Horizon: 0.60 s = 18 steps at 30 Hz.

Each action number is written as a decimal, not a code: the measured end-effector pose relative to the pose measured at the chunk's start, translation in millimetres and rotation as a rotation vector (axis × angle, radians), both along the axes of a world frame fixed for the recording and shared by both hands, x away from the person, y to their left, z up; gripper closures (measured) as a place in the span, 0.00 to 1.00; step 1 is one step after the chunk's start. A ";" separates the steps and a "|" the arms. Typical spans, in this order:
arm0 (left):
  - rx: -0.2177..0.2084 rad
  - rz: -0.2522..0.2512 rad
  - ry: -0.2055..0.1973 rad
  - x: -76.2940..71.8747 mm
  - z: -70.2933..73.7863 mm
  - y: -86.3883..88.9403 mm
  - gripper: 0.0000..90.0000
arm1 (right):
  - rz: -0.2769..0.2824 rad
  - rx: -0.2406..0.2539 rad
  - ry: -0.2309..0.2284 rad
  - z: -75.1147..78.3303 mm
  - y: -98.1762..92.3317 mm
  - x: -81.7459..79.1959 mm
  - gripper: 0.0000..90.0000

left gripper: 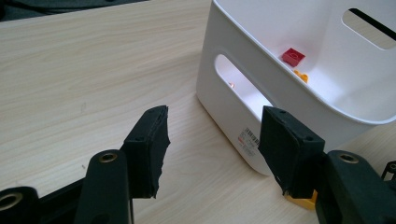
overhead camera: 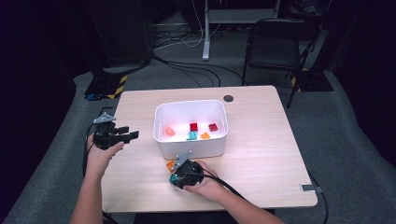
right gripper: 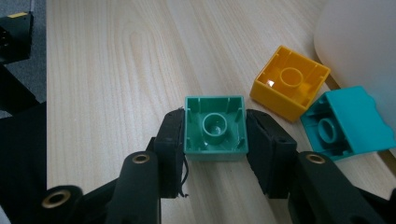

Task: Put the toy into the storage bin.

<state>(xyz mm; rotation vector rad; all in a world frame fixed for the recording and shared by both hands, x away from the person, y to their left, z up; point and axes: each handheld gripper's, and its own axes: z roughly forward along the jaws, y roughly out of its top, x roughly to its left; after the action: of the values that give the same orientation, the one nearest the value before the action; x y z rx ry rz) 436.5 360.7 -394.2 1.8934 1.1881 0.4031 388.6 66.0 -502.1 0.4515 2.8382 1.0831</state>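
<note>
At the left side of the light wooden table, the left gripper is held just above the surface, and it points toward the white plastic bin with rounded corners. In the left gripper view its two black jaws stand wide apart with nothing between them; past them the slot handle of the bin's near wall is visible, together with a small barcode label low on that wall.

Inside the bin lie several small plastic blocks: a pale orange one, a teal one, a dark red one, an orange one and a second red one.

In front of the bin, near the table's front edge, is the right gripper. In the right gripper view its jaws are closed on a green square plastic building block, one pad against each side wall. The block is upside down, so its hollow underside with a round tube faces the camera, and it appears to sit on the table. To its right lie a yellow square block, also with the hollow side up, and a turquoise block that is tilted on its side. Both are just beside the bin's outer wall and very close to each other; I cannot tell whether they touch.
</note>
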 end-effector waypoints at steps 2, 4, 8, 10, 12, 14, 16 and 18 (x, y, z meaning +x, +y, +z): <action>0.000 0.000 -0.002 0.2 0.0 0.1 0.47 | -0.001 0.006 0.004 1.2 -0.5 -0.5 0.65; -0.002 0.002 0.000 0.1 0.0 0.3 0.47 | 0.000 0.007 0.001 3.3 -1.4 -0.9 0.65; -0.003 0.002 -0.001 0.0 0.0 0.3 0.47 | 0.000 0.013 -0.004 8.2 -3.8 -1.5 0.65; -0.002 0.002 -0.001 0.0 0.1 0.3 0.47 | 0.000 0.016 -0.007 11.0 -5.2 -1.8 0.65; -0.001 0.002 0.000 0.1 0.0 0.2 0.47 | -0.005 0.021 -0.005 13.4 -6.4 -2.4 0.65; 0.001 0.001 0.000 0.1 0.0 0.1 0.47 | -0.004 0.022 -0.005 15.9 -7.8 -2.4 0.65; 0.001 0.000 0.000 0.1 0.0 0.0 0.47 | -0.009 0.025 -0.007 18.2 -9.1 -2.8 0.65; 0.000 0.001 0.000 0.1 0.0 0.0 0.47 | -0.004 0.024 -0.014 21.3 -10.6 -2.4 0.65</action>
<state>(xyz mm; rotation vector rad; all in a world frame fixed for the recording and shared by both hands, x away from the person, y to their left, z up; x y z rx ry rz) 436.6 360.7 -394.2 1.8930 1.1889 0.4042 386.2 55.3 -480.7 0.4497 2.8143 1.1160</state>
